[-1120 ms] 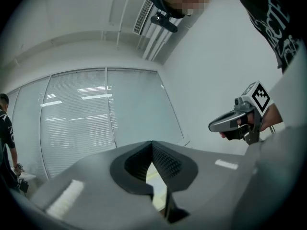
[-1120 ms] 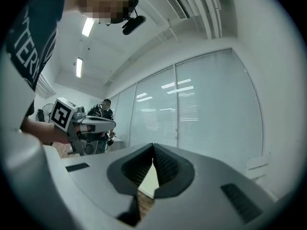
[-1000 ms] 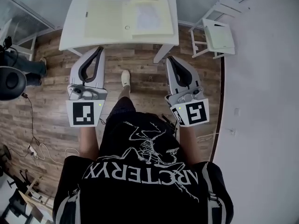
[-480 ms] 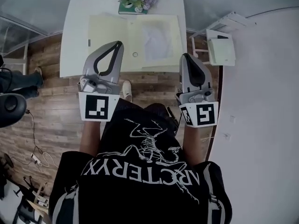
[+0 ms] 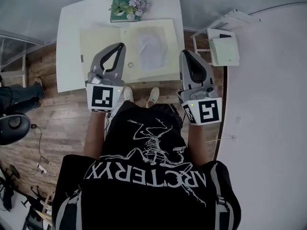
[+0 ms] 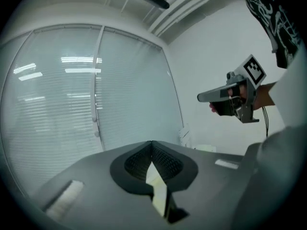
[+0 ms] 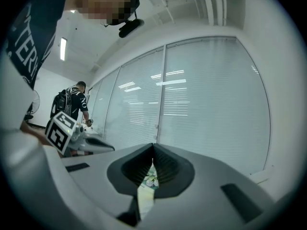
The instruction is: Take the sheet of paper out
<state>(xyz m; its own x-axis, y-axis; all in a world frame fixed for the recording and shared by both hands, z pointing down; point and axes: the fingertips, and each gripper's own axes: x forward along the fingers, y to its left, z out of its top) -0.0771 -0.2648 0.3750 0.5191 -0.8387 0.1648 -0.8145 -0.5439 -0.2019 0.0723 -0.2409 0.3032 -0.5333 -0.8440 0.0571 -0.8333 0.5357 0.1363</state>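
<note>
On the white table [image 5: 69,37] lies an open pale-yellow folder [image 5: 103,44], and a white sheet of paper [image 5: 152,49] rests on its right half. My left gripper [image 5: 121,46] [image 6: 152,143] is held level over the folder's near left part, shut and empty. At the folder's near right corner my right gripper [image 5: 184,52] [image 7: 153,145] is also shut with nothing in it. The sheet lies between the two tips, a little beyond them. Through the slots behind the closed tips I see a strip of the yellow folder [image 6: 156,186] and some flowers [image 7: 151,178].
A green book with a small flower pot [image 5: 125,6] stands at the table's far edge. A white stool [image 5: 223,40] is right of the table by the wall. Another person [image 7: 72,104] stands at the left, with an office chair [image 5: 12,126] near them. Glass walls with blinds lie beyond.
The person has stepped up to the table, and both grippers have moved forward from above the floor to above the folder's near edge. Both jaws stayed shut.
</note>
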